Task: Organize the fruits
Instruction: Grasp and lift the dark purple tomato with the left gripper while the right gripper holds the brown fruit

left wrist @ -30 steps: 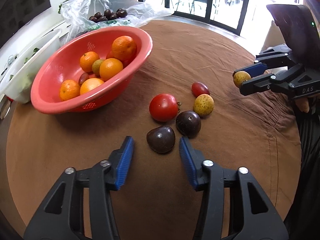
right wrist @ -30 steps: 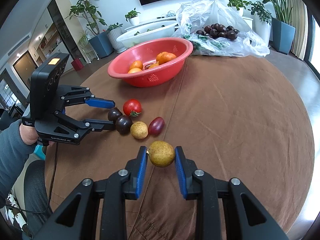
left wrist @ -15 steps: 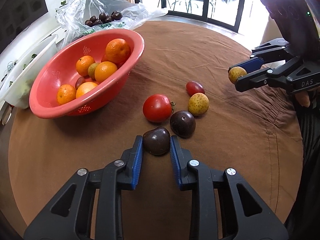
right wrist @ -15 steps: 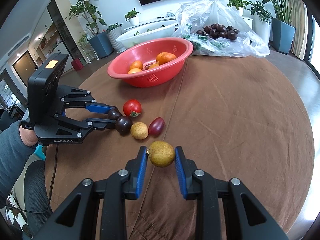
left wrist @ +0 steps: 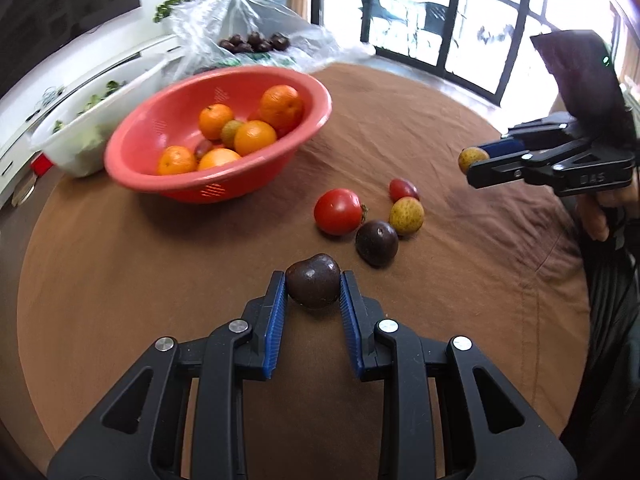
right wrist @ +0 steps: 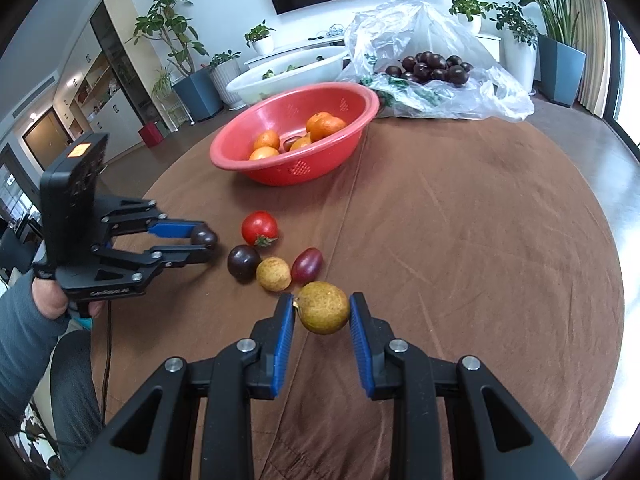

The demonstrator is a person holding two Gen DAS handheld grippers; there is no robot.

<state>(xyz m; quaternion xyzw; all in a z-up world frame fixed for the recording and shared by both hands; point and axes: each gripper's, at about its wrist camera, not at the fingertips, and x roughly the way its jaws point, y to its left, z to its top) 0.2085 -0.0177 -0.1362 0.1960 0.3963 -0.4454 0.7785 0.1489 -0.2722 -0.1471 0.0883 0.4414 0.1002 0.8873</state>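
My left gripper (left wrist: 313, 286) is shut on a dark purple fruit (left wrist: 313, 285) and holds it just above the brown tablecloth; it also shows in the right wrist view (right wrist: 204, 237). My right gripper (right wrist: 322, 312) is shut on a speckled yellow-green fruit (right wrist: 323, 313), also seen in the left wrist view (left wrist: 471, 159). On the cloth lie a red tomato (left wrist: 338, 211), a second dark purple fruit (left wrist: 377, 243), a speckled yellow fruit (left wrist: 406, 216) and a small red oval fruit (left wrist: 404, 189). A red bowl (left wrist: 168, 120) holds several oranges (left wrist: 255, 137).
A clear plastic bag (right wrist: 424, 60) with several dark fruits lies behind the red bowl. A white basin (right wrist: 280, 76) with greens stands at the back left. The round table's edge (right wrist: 612, 240) curves along the right.
My left gripper closed on the dark purple fruit and lifted it back from the cluster. My right gripper kept hold of the speckled fruit and barely moved.
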